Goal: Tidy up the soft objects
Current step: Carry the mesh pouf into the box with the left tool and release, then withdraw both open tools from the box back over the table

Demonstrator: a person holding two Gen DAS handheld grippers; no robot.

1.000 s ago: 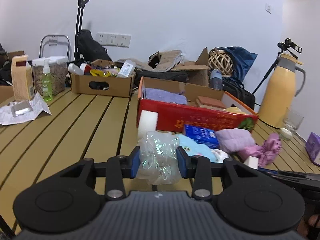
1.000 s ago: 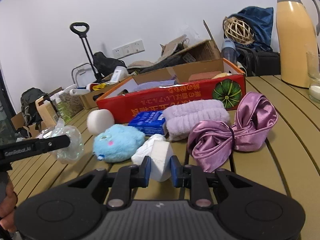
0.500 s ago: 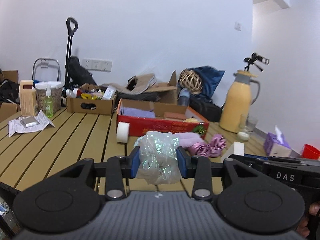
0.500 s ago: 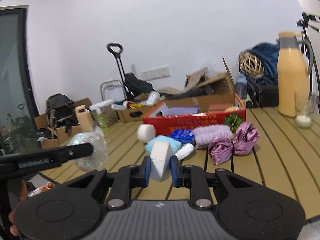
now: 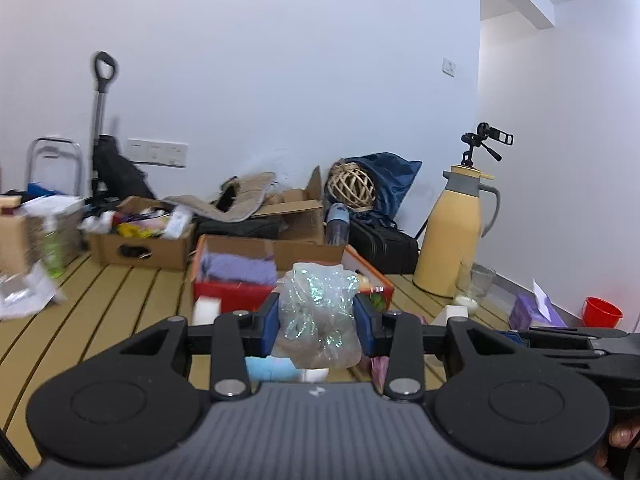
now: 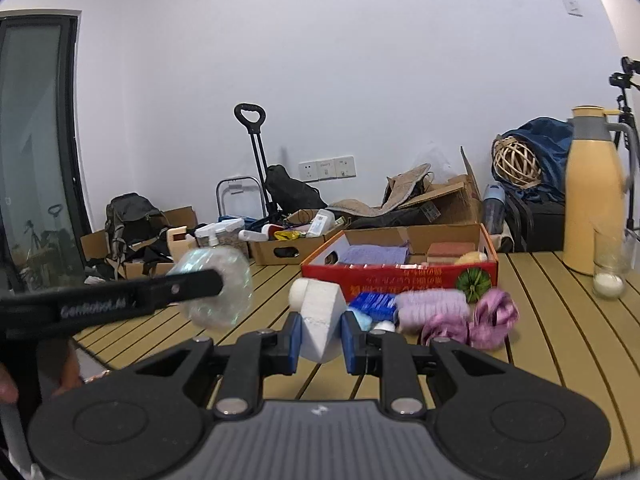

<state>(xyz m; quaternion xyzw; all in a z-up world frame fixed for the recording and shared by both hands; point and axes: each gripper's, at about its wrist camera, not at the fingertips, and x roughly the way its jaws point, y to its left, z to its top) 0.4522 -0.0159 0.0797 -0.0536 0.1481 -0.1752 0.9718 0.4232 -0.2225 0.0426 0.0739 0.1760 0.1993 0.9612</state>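
Above the slatted wooden worktop (image 6: 540,320), both loads should travel level over the red cardboard box (image 6: 400,274) before release, clearing its rim. Left claw (image 5: 316,316) squeezes a crumpled iridescent plastic bag (image 5: 316,320), bunched upright, long axis roughly vertical. Right claw (image 6: 319,336) pinches a white foam wedge (image 6: 320,316), tapering downward, its broad top tilted up.
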